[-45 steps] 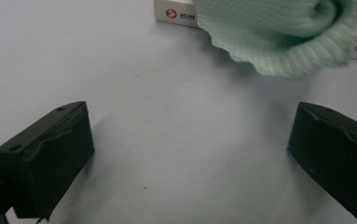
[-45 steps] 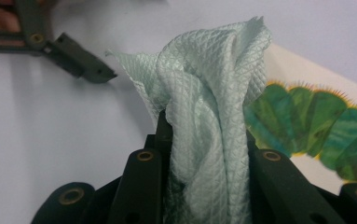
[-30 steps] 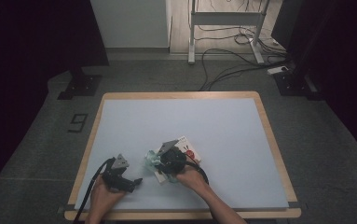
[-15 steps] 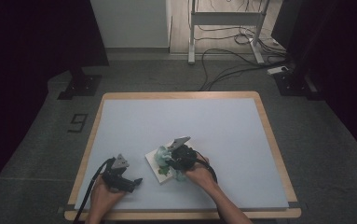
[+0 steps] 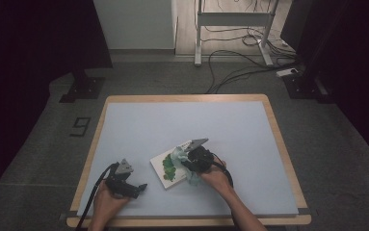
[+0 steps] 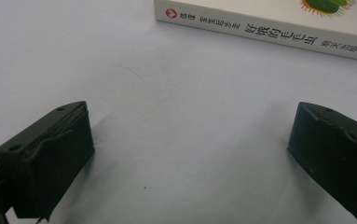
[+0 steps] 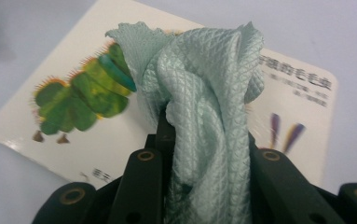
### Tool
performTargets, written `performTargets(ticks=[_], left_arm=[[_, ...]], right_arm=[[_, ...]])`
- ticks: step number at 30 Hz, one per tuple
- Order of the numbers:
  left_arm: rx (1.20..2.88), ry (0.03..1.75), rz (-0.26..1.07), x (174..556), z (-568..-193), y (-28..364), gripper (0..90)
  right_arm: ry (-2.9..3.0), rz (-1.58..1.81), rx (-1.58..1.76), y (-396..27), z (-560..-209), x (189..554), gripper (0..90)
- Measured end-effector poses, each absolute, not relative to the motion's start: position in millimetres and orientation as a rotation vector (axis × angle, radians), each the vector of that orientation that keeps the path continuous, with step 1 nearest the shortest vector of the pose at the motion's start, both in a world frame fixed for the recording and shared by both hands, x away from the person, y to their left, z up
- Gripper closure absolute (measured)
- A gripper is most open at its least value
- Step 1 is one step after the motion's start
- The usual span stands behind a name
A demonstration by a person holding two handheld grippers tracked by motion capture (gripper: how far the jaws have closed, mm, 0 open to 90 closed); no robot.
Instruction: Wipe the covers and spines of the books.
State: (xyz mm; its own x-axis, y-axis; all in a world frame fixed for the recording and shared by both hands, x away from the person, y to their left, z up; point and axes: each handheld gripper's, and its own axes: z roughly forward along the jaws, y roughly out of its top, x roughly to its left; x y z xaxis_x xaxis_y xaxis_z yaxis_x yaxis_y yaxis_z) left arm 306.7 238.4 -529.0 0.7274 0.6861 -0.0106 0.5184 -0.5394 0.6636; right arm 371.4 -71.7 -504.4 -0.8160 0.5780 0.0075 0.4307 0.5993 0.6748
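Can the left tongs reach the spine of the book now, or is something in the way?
Probably yes. The left tongs stand open, facing the book, with bare table between them. The right tongs press a cloth on the cover, away from that spine.

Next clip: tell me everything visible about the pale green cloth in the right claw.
The cloth is a pale mint-green fabric with a fine diamond-quilted weave and a wavy cut edge, like a microfibre wipe. It is bunched into vertical folds and clamped between the jaws of the right claw, its loose top fanning out above them. It hangs over the white cover of the caterpillar picture book; whether it presses on the cover cannot be told.
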Motion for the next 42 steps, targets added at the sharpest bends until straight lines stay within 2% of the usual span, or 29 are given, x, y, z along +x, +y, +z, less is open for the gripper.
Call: performTargets(ticks=[20,42], left_arm=[[2.269,0.906,0.330,306.8,-529.0,238.4,0.0],[2.271,0.904,0.330,306.9,-528.9,238.6,0.0]], right_arm=[[2.530,0.976,0.977,-116.3,-506.4,385.7,71.6],[2.495,0.916,0.990,-93.2,-505.0,422.7,71.6]])
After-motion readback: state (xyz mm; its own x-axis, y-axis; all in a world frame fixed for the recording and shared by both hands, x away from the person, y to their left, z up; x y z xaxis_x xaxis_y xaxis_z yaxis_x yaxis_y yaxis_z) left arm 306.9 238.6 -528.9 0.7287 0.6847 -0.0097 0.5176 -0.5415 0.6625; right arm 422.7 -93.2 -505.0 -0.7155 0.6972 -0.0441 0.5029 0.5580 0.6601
